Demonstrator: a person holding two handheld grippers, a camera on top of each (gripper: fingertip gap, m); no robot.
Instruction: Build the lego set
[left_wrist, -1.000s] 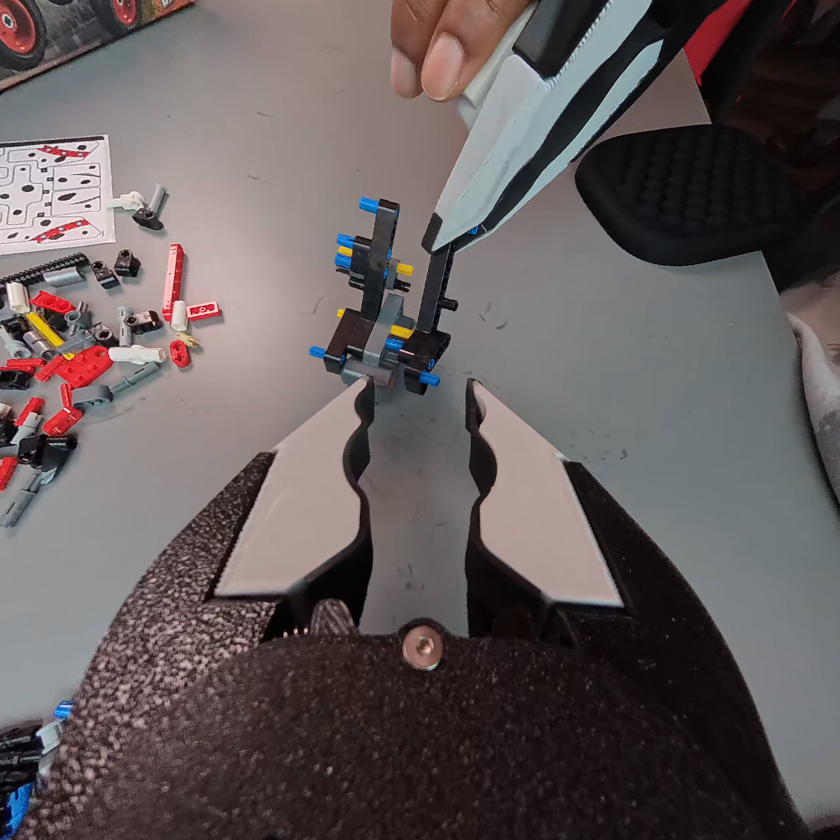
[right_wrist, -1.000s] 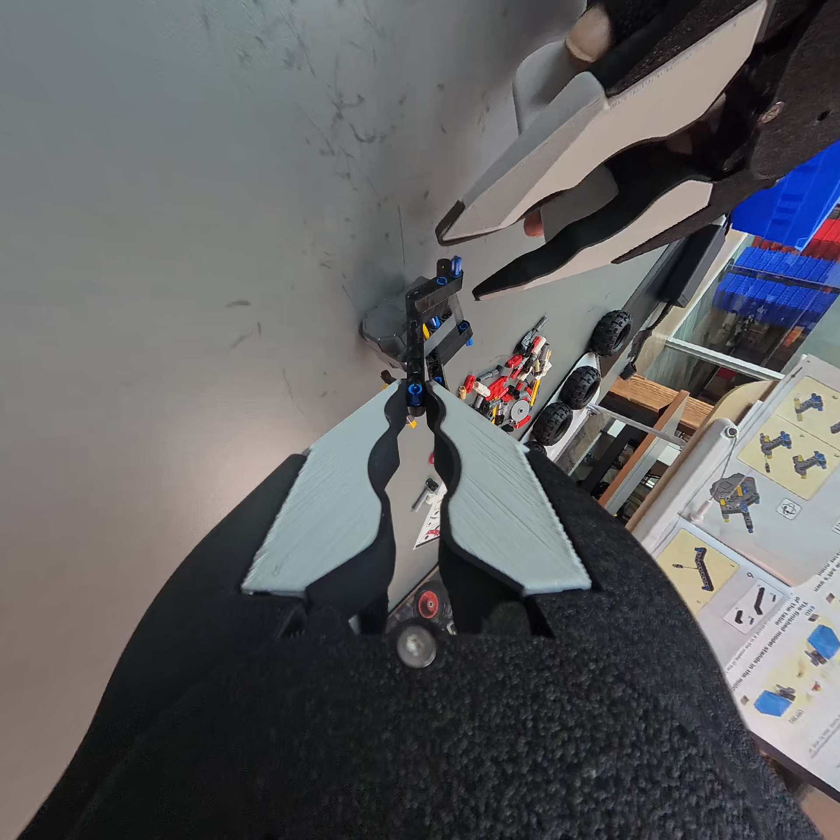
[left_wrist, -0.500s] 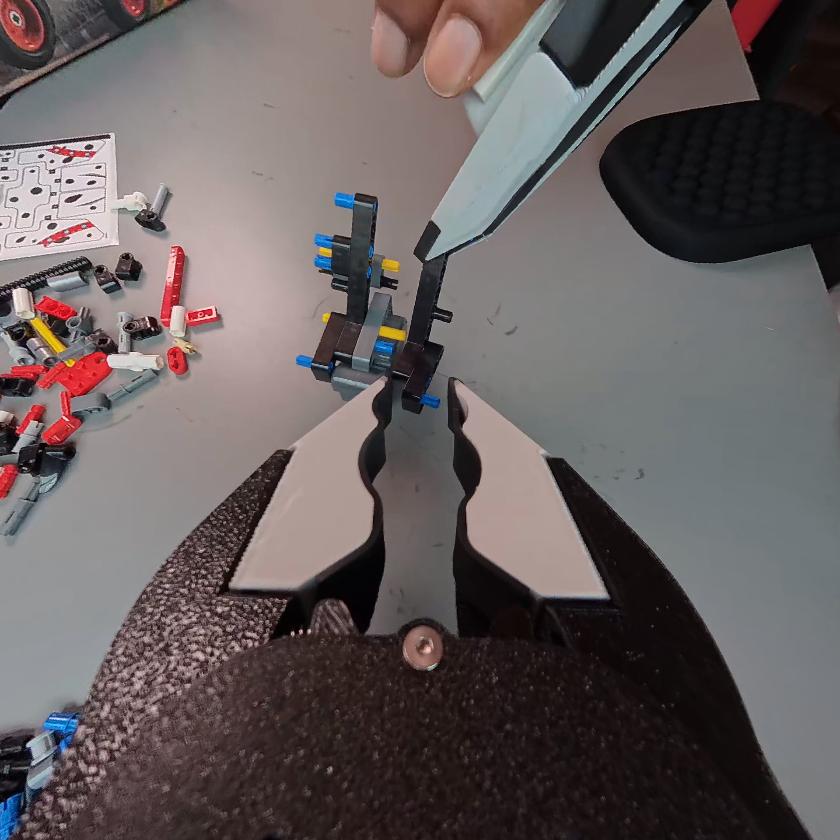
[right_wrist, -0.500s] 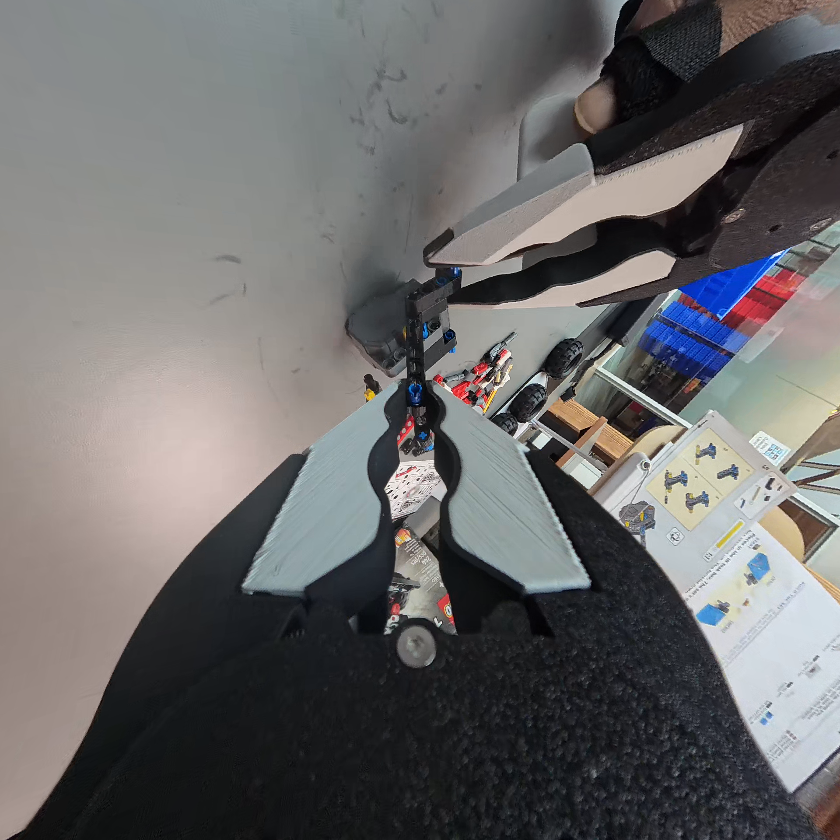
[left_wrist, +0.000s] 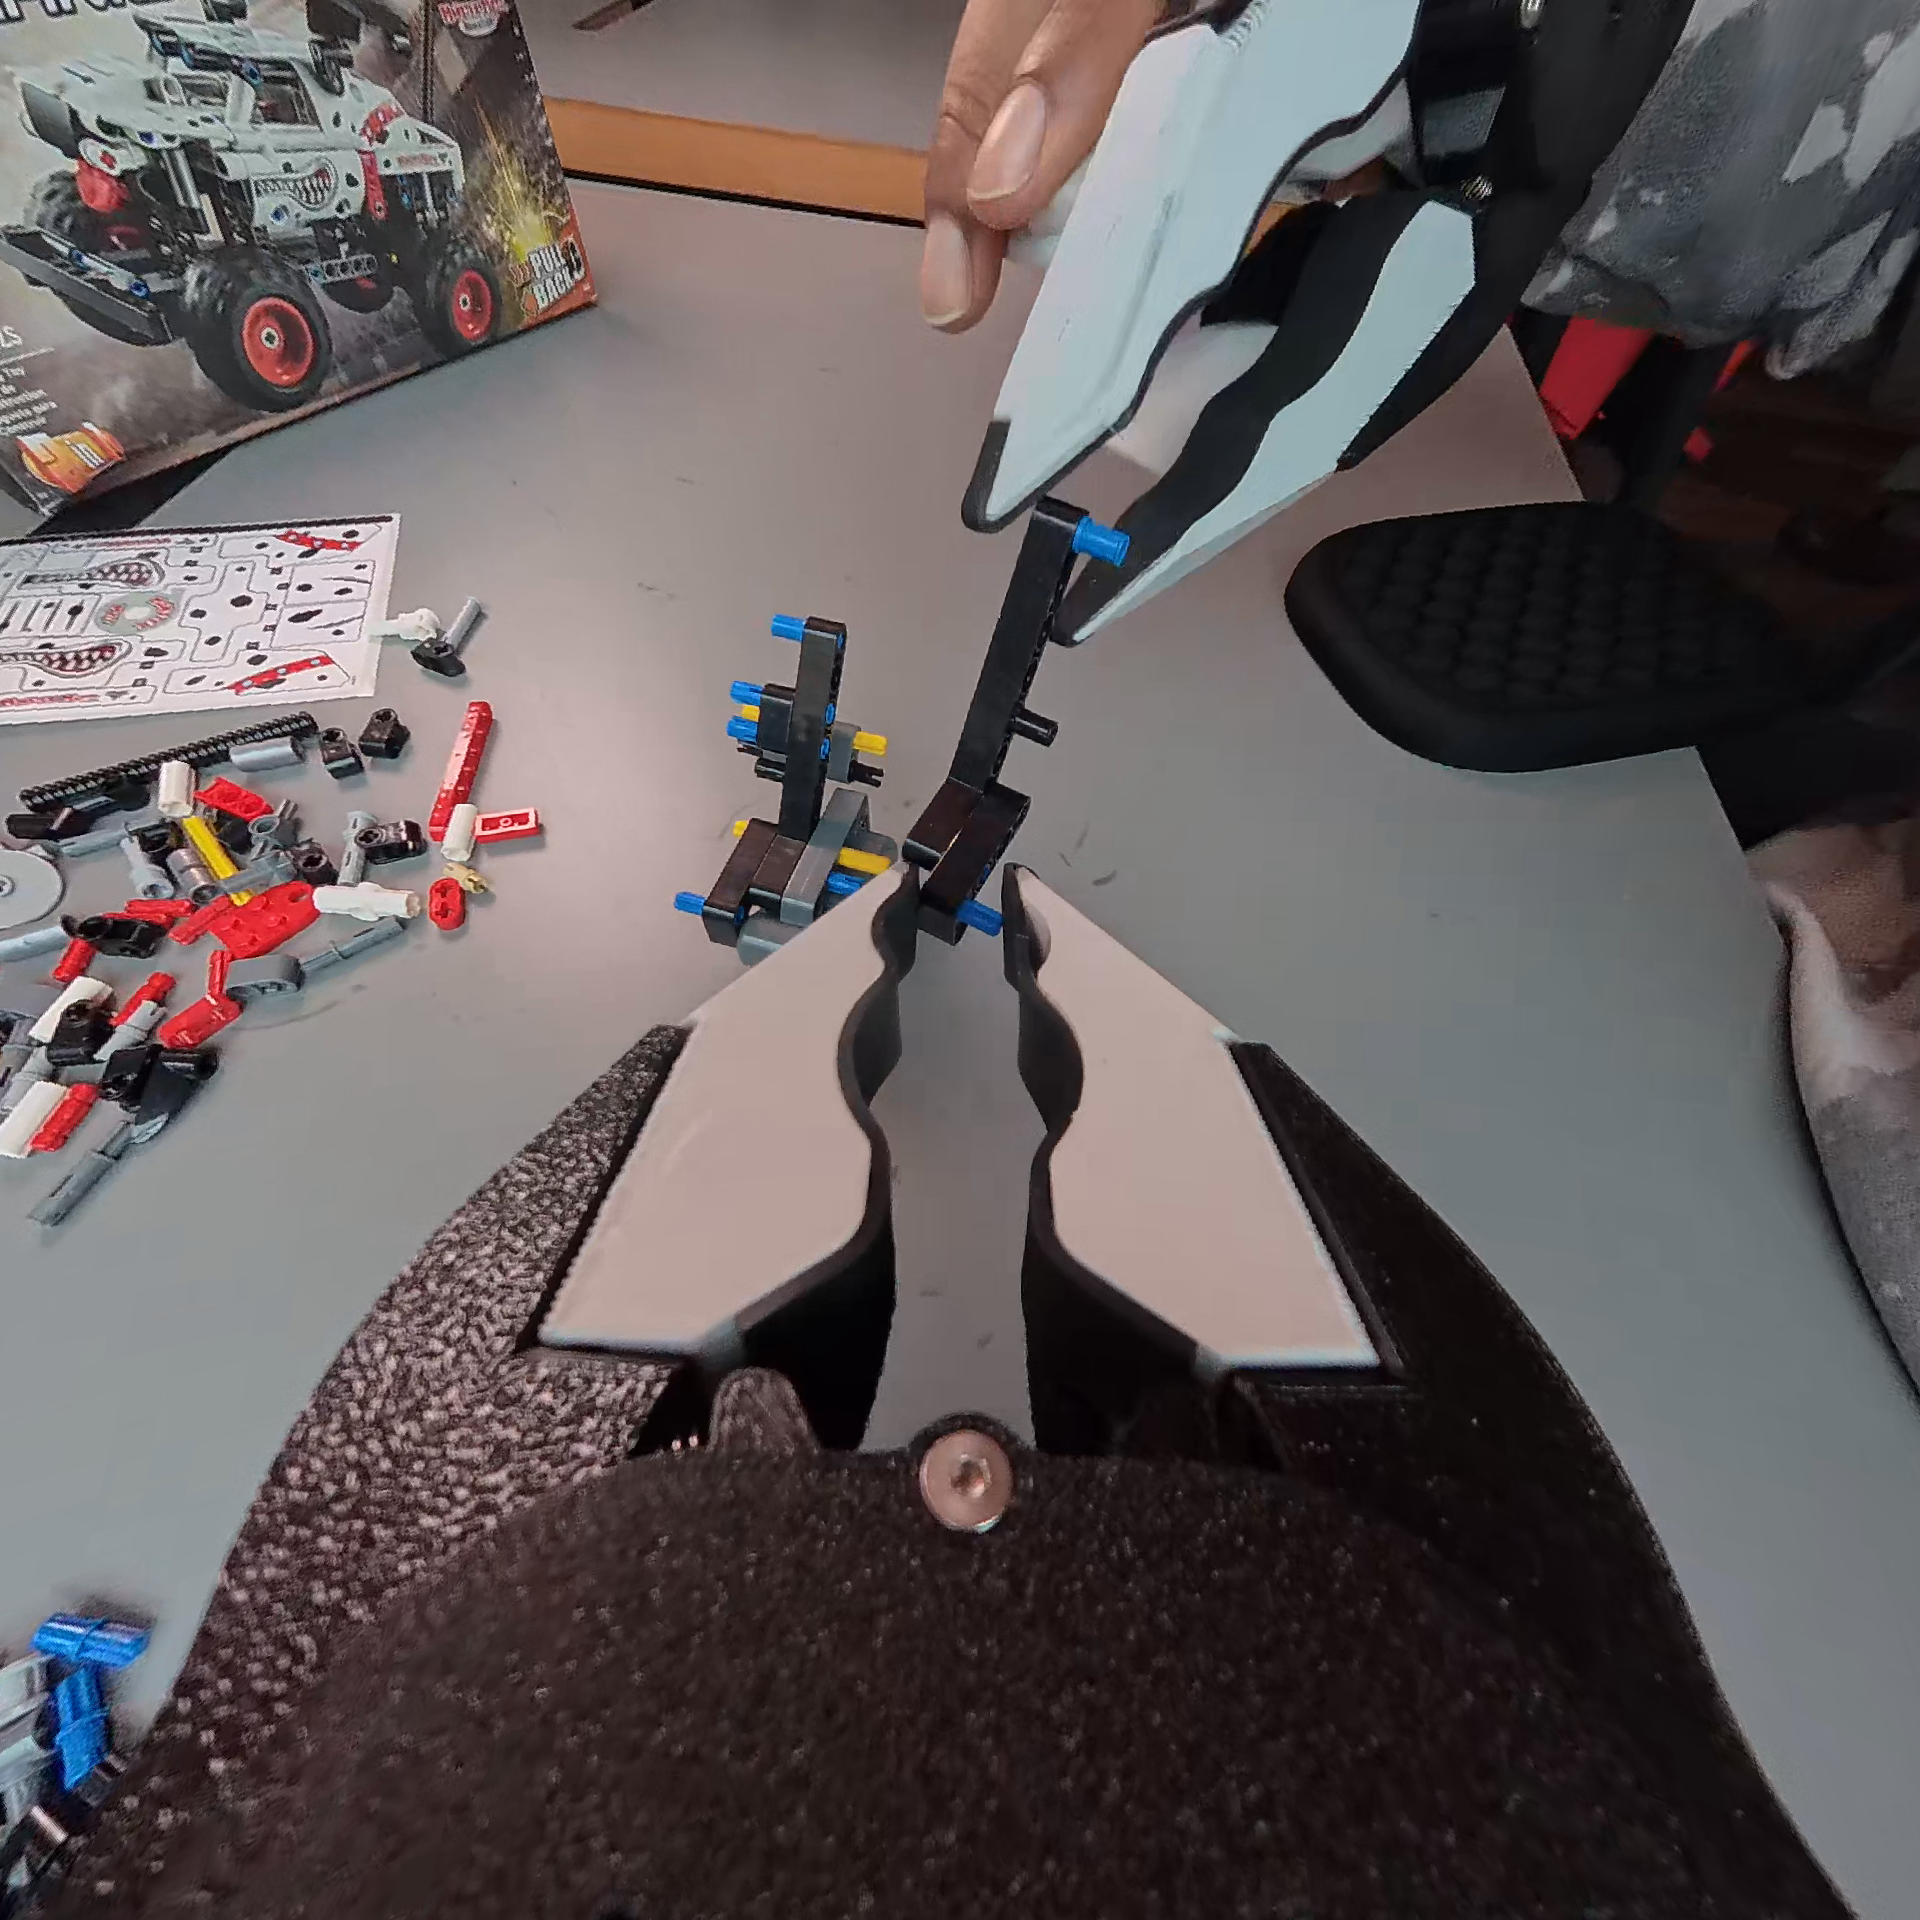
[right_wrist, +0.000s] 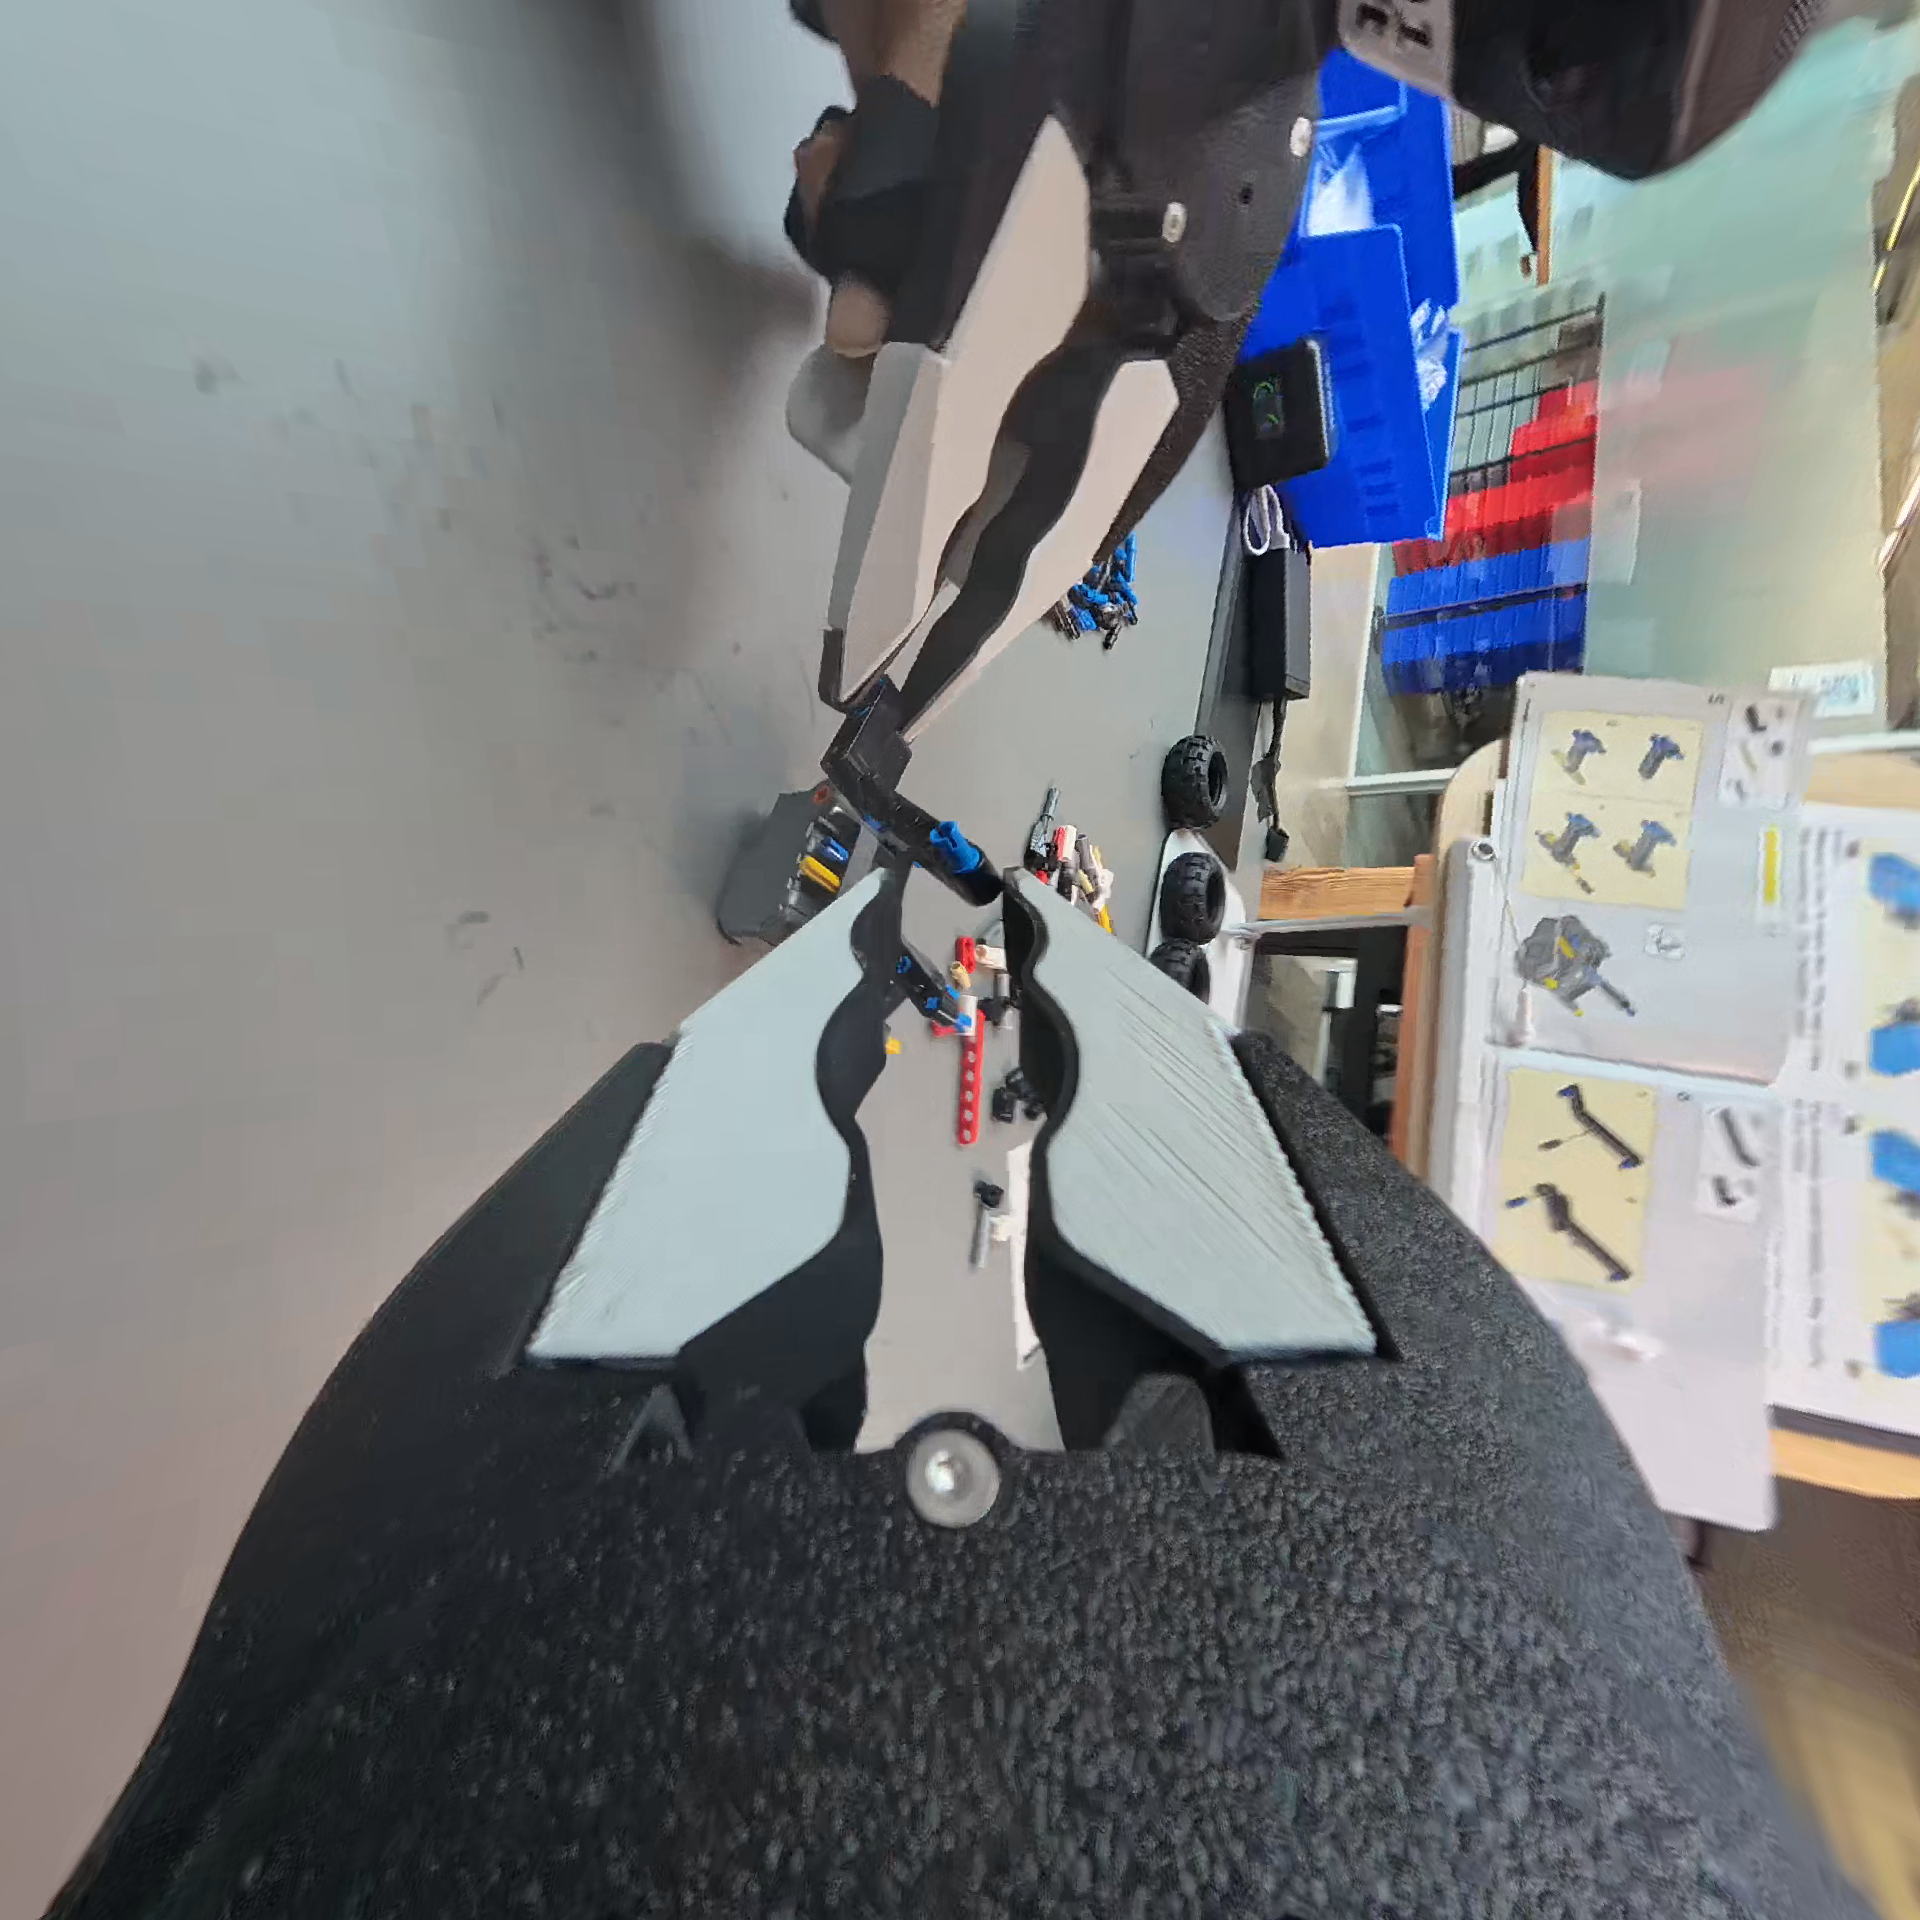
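Note:
A long black angled beam (left_wrist: 1003, 707) with blue pins stands tilted just right of the partial black, grey and yellow assembly (left_wrist: 800, 790), apart from it. My left gripper (left_wrist: 958, 883) is shut on the beam's lower end. My right gripper (left_wrist: 1034, 566) comes down from above, its fingers spread, with the beam's top end and a blue pin between them. In the right wrist view the right gripper (right_wrist: 948, 883) is open around the pin end of the beam (right_wrist: 883, 774), the left gripper (right_wrist: 868, 691) pinches the far end, and the assembly (right_wrist: 779, 883) sits behind.
Loose red, black, grey and white parts (left_wrist: 208, 894) lie at the left with a sticker sheet (left_wrist: 187, 613) and the set's box (left_wrist: 260, 208) behind. A black seat (left_wrist: 1507, 634) is beyond the table's right edge. The instruction booklet (right_wrist: 1621, 987), tyres (right_wrist: 1195, 779) and blue bins (right_wrist: 1371, 364) show. Spacing between my two grippers at the tips: around 5 cm. Both grippers' tips are roughly 25 cm from the black seat (left_wrist: 1507, 634).
My left gripper moved in and closed on the beam's lower end. The beam now stands apart from the assembly. My right gripper's fingers have spread at the beam's top.

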